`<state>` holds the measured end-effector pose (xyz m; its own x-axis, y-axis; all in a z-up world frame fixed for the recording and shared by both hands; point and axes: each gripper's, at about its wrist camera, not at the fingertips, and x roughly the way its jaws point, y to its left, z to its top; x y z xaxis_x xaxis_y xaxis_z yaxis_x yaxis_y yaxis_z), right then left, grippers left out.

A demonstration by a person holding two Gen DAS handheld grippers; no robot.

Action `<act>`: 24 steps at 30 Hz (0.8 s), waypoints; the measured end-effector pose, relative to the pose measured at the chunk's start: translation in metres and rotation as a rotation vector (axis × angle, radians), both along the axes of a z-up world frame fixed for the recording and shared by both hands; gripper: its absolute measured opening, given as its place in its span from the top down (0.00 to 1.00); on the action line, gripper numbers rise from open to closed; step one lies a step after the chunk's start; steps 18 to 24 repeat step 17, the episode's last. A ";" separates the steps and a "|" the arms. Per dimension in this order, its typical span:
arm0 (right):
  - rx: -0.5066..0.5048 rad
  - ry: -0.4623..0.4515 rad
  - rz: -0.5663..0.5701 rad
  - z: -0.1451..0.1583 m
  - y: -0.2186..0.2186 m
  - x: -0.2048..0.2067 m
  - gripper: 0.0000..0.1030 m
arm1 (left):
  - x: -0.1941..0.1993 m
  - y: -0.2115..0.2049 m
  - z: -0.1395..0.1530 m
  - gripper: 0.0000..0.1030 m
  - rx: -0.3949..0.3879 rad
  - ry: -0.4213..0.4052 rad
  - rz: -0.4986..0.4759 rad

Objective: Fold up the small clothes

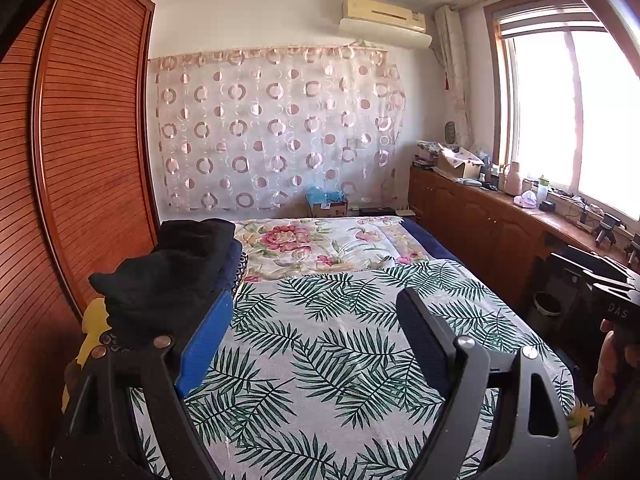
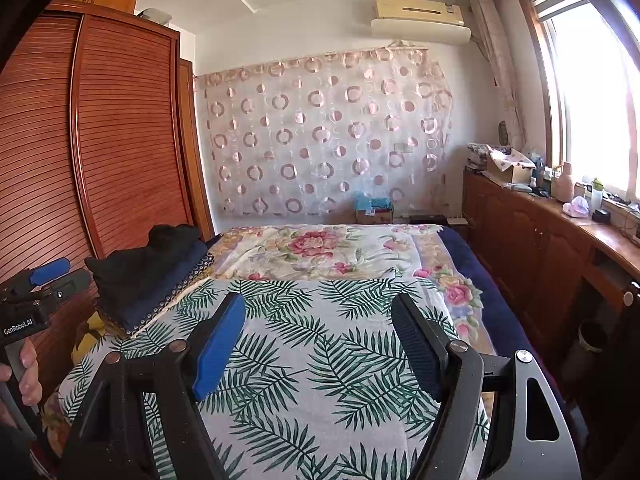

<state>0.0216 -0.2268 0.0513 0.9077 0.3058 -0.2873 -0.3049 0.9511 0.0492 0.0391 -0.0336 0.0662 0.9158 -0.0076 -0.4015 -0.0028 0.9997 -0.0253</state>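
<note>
At far left, a slatted wooden wardrobe (image 1: pixel 80 140), running along the bed's left side. Just beside it, on the bed's left edge, a stack of dark clothes (image 1: pixel 168 276): black garments on top, navy pieces beneath, a patterned hem peeking out at the lower edge, clearer from the right wrist view (image 2: pixel 144 280). Below and in the foreground, the left gripper (image 1: pixel 316 332), spread wide and empty, blue pad on one finger and black ribbed pad on the other, held above the palm-leaf sheet (image 1: pixel 332 360) and touching no cloth; left finger overlapping the clothes stack in the frame, contact impossible to judge. Toward the middle, the palm-leaf sheet covering the near half of the bed, meeting a floral quilt (image 1: pixel 316 244) laid across the far half. Behind the bed, a sheer curtain with pink rings (image 1: pixel 276 132) hung on the back wall, an air conditioner (image 1: pixel 384 20) mounted above it. In the right wrist view, the right gripper (image 2: pixel 318 332) likewise splayed open with nothing between its fingers, poised over the same leaf print, well apart from the stack at the left. Farther right, a low wooden cabinet (image 1: pixel 480 216) topped with boxes and bottles, under a bright window (image 1: pixel 580 120). At the right rim of the left wrist view, a hand (image 1: pixel 612 364) gripping a black handle.
</note>
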 end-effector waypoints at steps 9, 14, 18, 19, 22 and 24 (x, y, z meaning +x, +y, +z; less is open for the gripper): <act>-0.001 -0.001 0.002 0.000 -0.003 0.001 0.25 | -0.001 0.001 0.000 0.18 0.003 0.000 -0.001; 0.001 -0.003 0.004 -0.001 -0.005 0.001 0.25 | -0.001 0.000 0.002 0.18 0.004 -0.002 -0.001; 0.001 -0.002 0.005 0.000 -0.006 0.002 0.25 | 0.000 0.000 0.001 0.18 0.004 -0.001 -0.003; 0.001 -0.002 0.005 0.000 -0.006 0.002 0.25 | 0.000 0.000 0.001 0.18 0.004 -0.001 -0.003; 0.001 -0.002 0.005 0.000 -0.006 0.002 0.25 | 0.000 0.000 0.001 0.18 0.004 -0.001 -0.003; 0.001 -0.002 0.005 0.000 -0.006 0.002 0.25 | 0.000 0.000 0.001 0.18 0.004 -0.001 -0.003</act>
